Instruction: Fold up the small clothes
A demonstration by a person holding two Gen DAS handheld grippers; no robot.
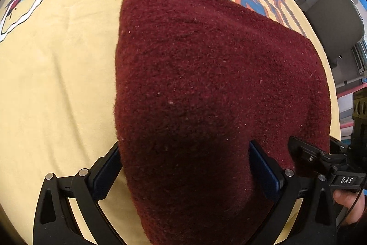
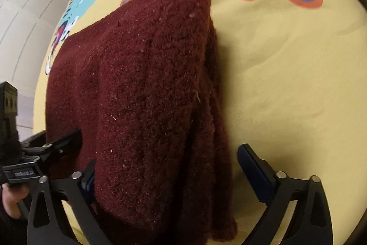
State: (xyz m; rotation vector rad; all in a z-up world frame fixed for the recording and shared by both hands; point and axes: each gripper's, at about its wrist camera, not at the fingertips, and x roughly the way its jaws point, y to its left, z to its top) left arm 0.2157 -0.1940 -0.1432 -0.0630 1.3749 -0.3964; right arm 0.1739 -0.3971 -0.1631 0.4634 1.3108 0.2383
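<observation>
My left gripper [image 1: 183,167] and right gripper [image 2: 165,171] both stand spread around the knit [image 1: 206,84], cloth [image 1: 57,84] toward 12 o'clock.

The cloth [image 1: 206,88] lies on the sheet [image 1: 57,84]. It runs between the fingers of both claws, left [image 1: 183,167] and right [image 2: 165,167].

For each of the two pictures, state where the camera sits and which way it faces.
Left wrist: sits on the left gripper, looking forward and down at the maroon knit garment on the yellow printed cloth; the right gripper and fingers of the person's hand show.
Right wrist: sits on the right gripper, facing the same garment; the left gripper shows.
Shared: garment, cloth, each other's gripper.
</observation>
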